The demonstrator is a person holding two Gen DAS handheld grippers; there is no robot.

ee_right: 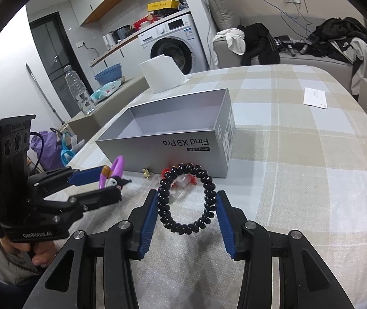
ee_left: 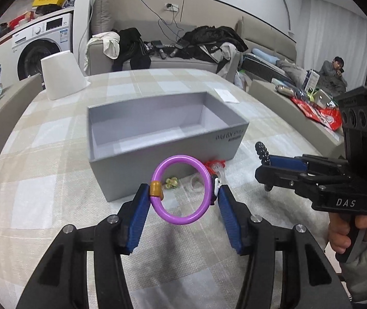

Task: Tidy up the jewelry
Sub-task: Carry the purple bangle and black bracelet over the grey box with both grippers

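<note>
Beyond the left gripper's fingers (ee_left: 142, 206), the purple ring (ee_left: 183, 189) and the box (ee_left: 157, 164) partly cover a red trinket (ee_left: 213, 165), a small yellow piece (ee_left: 171, 182) and a clear ring (ee_left: 196, 184); what they are is too small to tell. The right gripper (ee_right: 187, 207) hides most of its black bracelet (ee_left: 263, 152) in the left view.

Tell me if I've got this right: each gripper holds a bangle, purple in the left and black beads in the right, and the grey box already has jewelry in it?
Not quite. The grey box is empty, as the left wrist view shows. The left gripper does hold the purple bangle, and the right gripper the black bead bracelet.
</note>
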